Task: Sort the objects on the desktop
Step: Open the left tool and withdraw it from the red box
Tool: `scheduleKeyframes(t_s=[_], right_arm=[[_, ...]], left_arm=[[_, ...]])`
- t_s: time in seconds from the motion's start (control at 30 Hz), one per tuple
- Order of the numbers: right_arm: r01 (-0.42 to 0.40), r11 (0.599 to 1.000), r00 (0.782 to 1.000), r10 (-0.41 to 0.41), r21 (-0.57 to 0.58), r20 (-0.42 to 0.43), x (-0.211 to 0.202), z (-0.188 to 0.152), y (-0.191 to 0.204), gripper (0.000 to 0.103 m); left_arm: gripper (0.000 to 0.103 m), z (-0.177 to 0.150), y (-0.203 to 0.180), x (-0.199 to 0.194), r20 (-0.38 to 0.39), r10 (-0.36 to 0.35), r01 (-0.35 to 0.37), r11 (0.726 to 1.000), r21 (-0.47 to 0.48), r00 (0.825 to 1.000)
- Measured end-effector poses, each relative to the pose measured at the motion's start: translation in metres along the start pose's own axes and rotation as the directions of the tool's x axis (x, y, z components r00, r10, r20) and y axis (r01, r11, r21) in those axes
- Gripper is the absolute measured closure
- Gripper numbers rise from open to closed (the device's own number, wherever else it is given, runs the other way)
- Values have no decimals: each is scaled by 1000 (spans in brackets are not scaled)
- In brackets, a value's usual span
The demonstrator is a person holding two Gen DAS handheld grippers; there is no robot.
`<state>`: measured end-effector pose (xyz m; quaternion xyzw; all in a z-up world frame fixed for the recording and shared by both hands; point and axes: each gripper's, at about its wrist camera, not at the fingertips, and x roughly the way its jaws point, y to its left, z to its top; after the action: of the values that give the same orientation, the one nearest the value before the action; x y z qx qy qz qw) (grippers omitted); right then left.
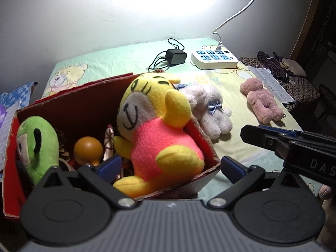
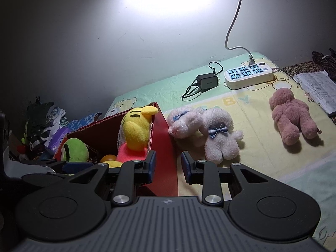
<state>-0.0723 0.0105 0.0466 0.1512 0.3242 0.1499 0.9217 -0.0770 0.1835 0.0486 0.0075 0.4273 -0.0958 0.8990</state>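
Observation:
A red cardboard box (image 1: 201, 130) stands at the left of the bed-sheet-covered desk. In it are a yellow and pink tiger plush (image 1: 155, 138) leaning on the right wall, a green plush (image 1: 37, 145) and an orange ball (image 1: 88, 149). My left gripper (image 1: 171, 168) hangs open over the box's near edge, its fingers wide on either side of the tiger, not touching it. My right gripper (image 2: 168, 166) is open a little, just right of the box (image 2: 166, 147), and holds nothing. Two white plush bears (image 2: 220, 138) lie beside the box. A pink bear (image 2: 294, 117) lies face down further right.
A white power strip (image 2: 247, 76) with a plugged cable and a black charger (image 2: 206, 82) lie at the back by the wall. An open book (image 2: 317, 88) lies at the right edge. Clothes and packets (image 2: 46, 126) are piled left of the box.

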Motion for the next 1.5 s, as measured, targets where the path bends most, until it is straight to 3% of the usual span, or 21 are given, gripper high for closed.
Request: scheduleKeyframes(t_s=[0.33, 0.9, 1.1, 1.5], right_arm=[[-71, 997, 997, 71, -1, -34, -1, 11, -33, 73], [-160, 987, 983, 162, 33, -89, 10, 34, -97, 72], [-168, 985, 979, 171, 38, -109, 12, 43, -120, 72], [-140, 989, 975, 146, 50, -167, 19, 53, -168, 72]], left_arm=[[3, 5, -31, 3, 0, 82, -82, 996, -27, 997], [2, 28, -85, 16, -1, 240, -240, 970, -21, 971], [2, 38, -108, 26, 3, 244, -244, 970, -17, 970], [2, 49, -147, 73, -77, 206, -208, 978, -26, 976]])
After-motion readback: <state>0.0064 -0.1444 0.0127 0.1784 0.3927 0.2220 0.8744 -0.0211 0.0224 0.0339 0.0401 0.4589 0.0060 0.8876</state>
